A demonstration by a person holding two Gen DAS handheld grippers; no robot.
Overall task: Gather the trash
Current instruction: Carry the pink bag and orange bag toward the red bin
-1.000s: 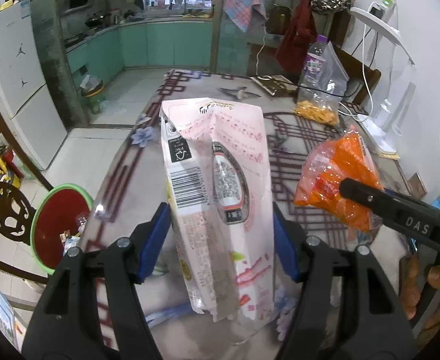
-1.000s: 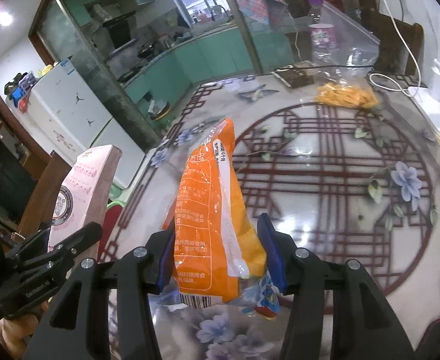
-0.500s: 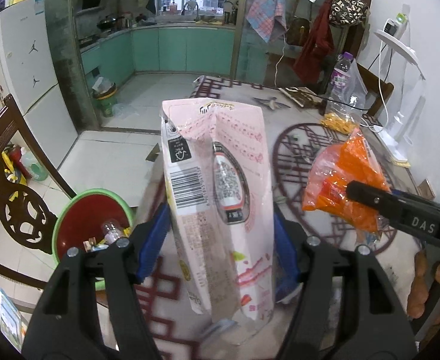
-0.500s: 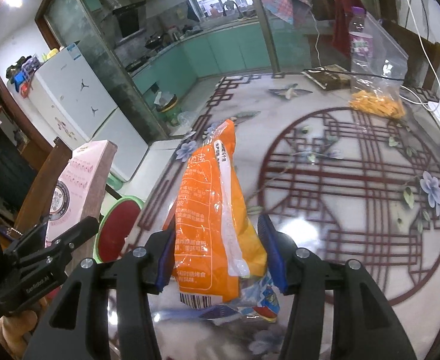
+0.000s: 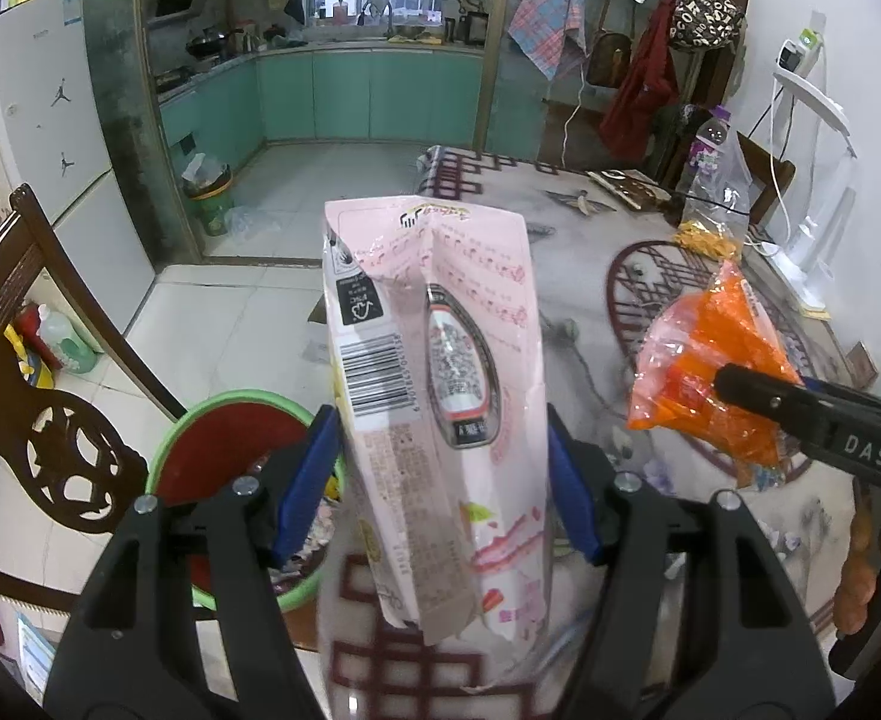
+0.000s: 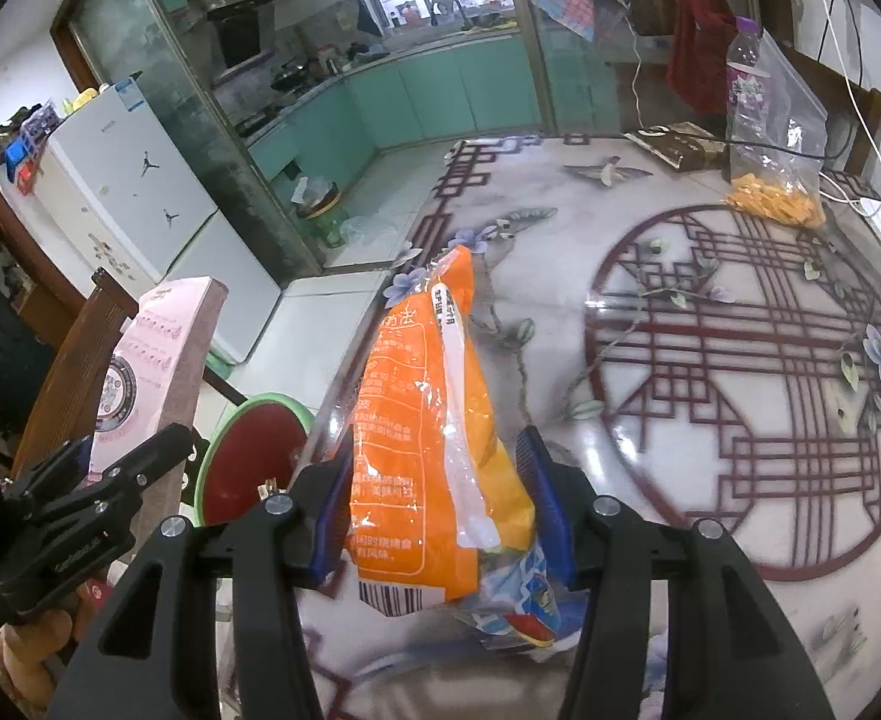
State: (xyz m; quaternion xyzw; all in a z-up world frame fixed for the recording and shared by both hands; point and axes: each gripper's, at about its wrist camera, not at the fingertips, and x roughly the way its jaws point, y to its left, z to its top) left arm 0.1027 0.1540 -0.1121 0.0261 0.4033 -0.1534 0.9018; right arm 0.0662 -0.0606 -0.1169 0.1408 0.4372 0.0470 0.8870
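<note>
My left gripper (image 5: 443, 480) is shut on a tall pink snack bag (image 5: 434, 360) and holds it upright over the table's left edge. My right gripper (image 6: 440, 504) is shut on an orange snack bag (image 6: 422, 432) above the table. The pink bag (image 6: 146, 372) and left gripper (image 6: 110, 480) show at the left of the right wrist view. The orange bag (image 5: 710, 360) shows at the right of the left wrist view. A red bin with a green rim (image 5: 224, 426) stands on the floor left of the table, with trash inside; it also shows in the right wrist view (image 6: 248, 456).
The table (image 6: 710, 330) has a glossy patterned top. At its far side stand a clear bag of yellow snacks (image 6: 776, 192), a plastic bottle (image 6: 746, 60) and a white lamp (image 5: 818, 192). A dark wooden chair (image 5: 38, 372) is left of the bin. A white fridge (image 5: 44, 138) stands behind it.
Both grippers have pulled back and to the left with their bags. The bin has come further into both views, closer under the left gripper.
</note>
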